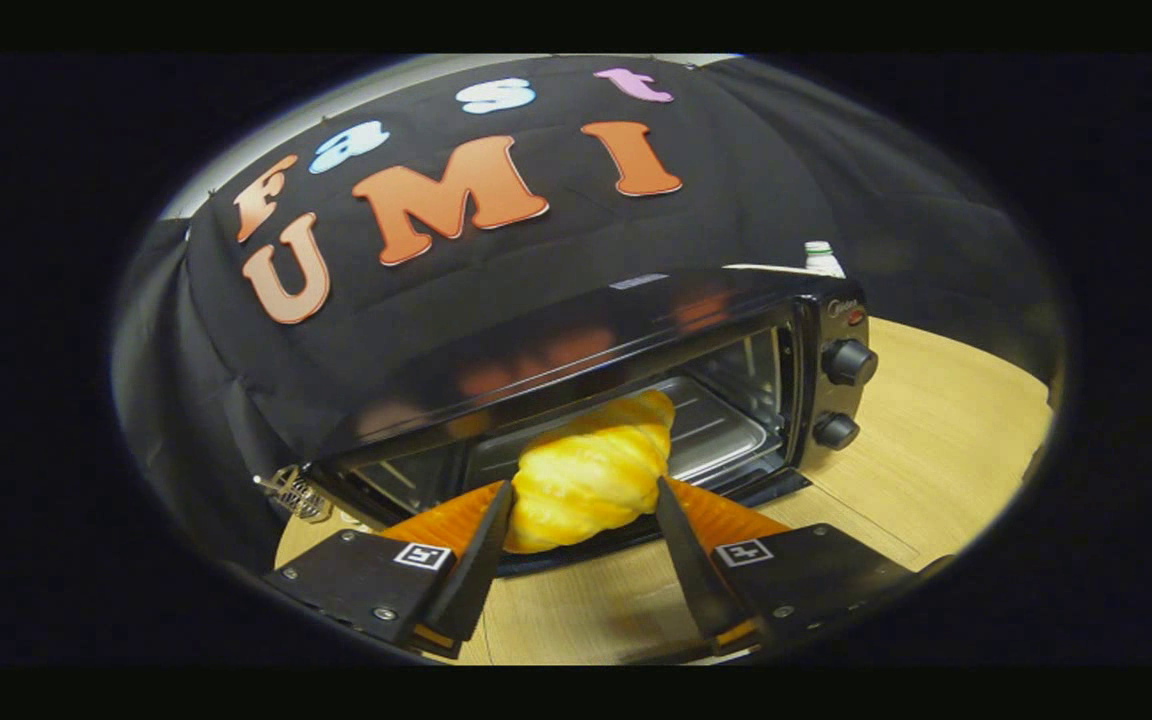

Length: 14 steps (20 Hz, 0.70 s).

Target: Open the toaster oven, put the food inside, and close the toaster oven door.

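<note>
Golden food: a croissant [591,475] sits between the fingers of my tool [584,500], its far tip reaching into the mouth of the toaster oven [576,385].
Tool opening: I read the fingers as partly spread, about as wide as the croissant's thick middle, with one finger [481,570] against its left flank and the other against its right, so both press on it.
Tool hold: the croissant is carried clear of the table [936,440], with its near end just ahead of the fingertips.
Tool pose: I have it pointed forward and slightly down at the oven cavity, tilted so the oven appears slanted, its knob side higher.
Oven door: it is open, lying flat just below and ahead of the fingers; I see only a dark strip of it under the croissant.
Oven inside: a pale metal tray [711,430] lies beyond the croissant, on the cavity floor.
Oven controls: two dark knobs [848,362] stand beyond the right finger, on the front panel.
Beyond the oven: a bottle top [821,258] shows behind its far right corner.
Left of the tool: a small wire object [296,492] rests near the oven's left corner; I cannot tell what it is.
</note>
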### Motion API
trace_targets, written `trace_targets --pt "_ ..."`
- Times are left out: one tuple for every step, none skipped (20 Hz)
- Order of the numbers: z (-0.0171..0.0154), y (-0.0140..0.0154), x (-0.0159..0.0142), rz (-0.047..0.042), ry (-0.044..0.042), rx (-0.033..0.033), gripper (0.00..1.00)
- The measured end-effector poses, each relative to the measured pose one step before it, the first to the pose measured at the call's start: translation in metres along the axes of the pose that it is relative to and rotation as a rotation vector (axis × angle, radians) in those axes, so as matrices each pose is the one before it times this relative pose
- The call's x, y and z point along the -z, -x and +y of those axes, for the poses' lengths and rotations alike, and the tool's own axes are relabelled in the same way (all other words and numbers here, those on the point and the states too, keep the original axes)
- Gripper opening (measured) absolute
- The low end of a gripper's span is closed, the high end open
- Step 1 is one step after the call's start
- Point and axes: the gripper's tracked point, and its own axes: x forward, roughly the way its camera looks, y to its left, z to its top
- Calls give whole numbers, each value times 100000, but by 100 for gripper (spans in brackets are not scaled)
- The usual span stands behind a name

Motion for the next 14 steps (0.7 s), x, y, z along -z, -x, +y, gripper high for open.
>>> trace_targets --pt "-32 -744 -64 -225 -277 60 81" --pt "-113 -445 194 995 -345 387 85" --pt "-130 2 37 470 -704 242 89" --pt "-462 262 99 49 749 2169 92" --pt "-307 502 10 -568 2200 931 96" --pt "-260 1154 192 154 2648 518 98" --pt "-127 1124 320 277 2461 -329 98" --pt "-130 1273 316 187 2627 -615 99" --pt "-440 1314 428 341 3140 202 99" --pt "-402 1263 565 -218 3293 77 98" --pt "-435 1268 437 141 2717 21 98" --pt "-306 1144 562 639 1777 -336 98" --pt "-313 1080 630 1180 683 -476 98" --pt "-195 957 760 1238 229 -438 98"
